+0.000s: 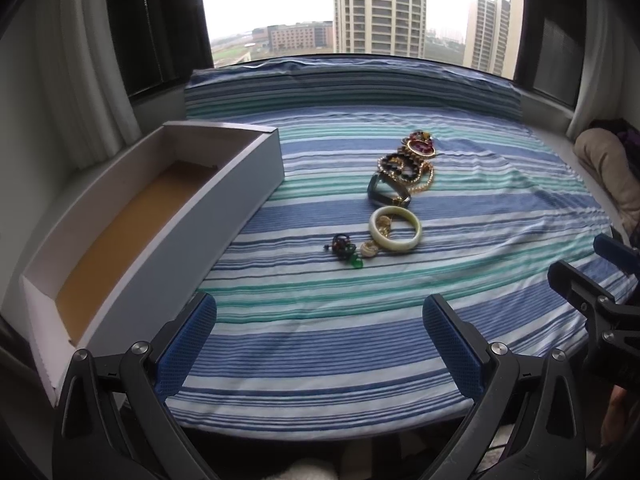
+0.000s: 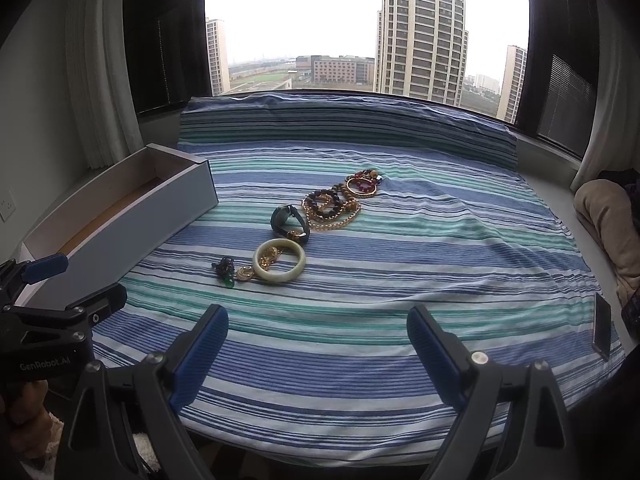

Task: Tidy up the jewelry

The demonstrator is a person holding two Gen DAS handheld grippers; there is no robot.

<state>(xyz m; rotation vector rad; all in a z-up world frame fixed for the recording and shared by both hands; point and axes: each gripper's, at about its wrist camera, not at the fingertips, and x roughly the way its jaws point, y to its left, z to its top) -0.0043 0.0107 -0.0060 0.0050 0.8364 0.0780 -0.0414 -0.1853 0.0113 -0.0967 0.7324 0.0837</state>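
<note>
Jewelry lies in a line on a striped cloth: a pale jade bangle (image 1: 395,230) (image 2: 279,261), a dark watch (image 1: 386,189) (image 2: 287,220), beaded bracelets with gold chains (image 1: 404,166) (image 2: 330,206), a red-stone ring piece (image 1: 422,146) (image 2: 362,186), and small dark and green beads (image 1: 345,249) (image 2: 226,270). A long open white box (image 1: 224,196) (image 2: 132,216) with a brown floor stands at the left. My left gripper (image 1: 320,344) and right gripper (image 2: 318,344) hang open near the front edge, short of the jewelry, with nothing between their fingers.
The striped cloth (image 1: 400,320) covers a window-seat cushion below a wide window. A beige pillow (image 1: 608,168) (image 2: 608,216) lies at the right. A dark phone-like slab (image 2: 602,330) rests at the cloth's right edge. Curtains hang at both sides.
</note>
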